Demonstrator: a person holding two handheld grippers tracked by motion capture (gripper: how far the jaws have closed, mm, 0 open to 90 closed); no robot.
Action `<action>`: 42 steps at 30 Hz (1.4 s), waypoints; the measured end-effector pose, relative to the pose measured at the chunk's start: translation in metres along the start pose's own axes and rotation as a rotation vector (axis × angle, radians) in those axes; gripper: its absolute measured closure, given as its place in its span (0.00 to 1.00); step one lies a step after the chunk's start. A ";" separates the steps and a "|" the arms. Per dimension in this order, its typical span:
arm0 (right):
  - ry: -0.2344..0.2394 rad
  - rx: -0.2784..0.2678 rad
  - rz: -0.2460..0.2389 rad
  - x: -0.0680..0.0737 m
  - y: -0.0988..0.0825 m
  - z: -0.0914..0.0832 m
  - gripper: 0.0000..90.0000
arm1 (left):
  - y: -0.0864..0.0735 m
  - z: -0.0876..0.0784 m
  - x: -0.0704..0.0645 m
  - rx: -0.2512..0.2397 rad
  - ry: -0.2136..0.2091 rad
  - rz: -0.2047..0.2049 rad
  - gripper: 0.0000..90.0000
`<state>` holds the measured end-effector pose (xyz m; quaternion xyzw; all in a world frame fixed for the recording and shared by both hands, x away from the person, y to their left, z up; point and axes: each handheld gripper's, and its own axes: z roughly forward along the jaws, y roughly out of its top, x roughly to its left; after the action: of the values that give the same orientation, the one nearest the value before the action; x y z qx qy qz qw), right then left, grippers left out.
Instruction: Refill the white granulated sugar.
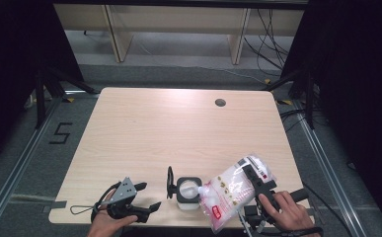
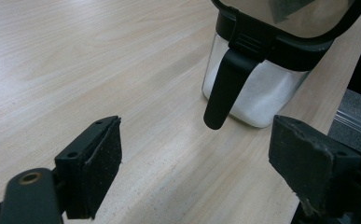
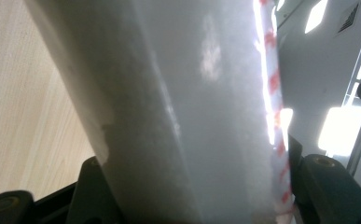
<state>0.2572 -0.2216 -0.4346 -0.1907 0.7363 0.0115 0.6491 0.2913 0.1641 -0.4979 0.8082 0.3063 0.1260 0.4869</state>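
Pale wooden table point(image 1: 178, 133) with cable hole point(image 1: 220, 102); floor marking "5" point(image 1: 60, 133) beside it.

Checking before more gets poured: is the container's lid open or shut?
Open: the container's lid stands flipped up at its left side, white contents visible through the mouth.

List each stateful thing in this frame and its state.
Container: lid open, standing upright, white granules inside.
Bag: held tilted, its mouth at the container's opening.
Left tongs: open, holding nothing, resting near the table edge.
Right tongs: shut on the bag.
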 end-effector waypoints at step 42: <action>0.006 0.000 0.006 0.001 0.000 0.000 0.52 | 0.000 0.000 0.001 0.002 0.000 0.005 0.19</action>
<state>0.2570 -0.2219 -0.4353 -0.1886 0.7389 0.0126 0.6468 0.2917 0.1645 -0.4974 0.8095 0.3045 0.1268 0.4857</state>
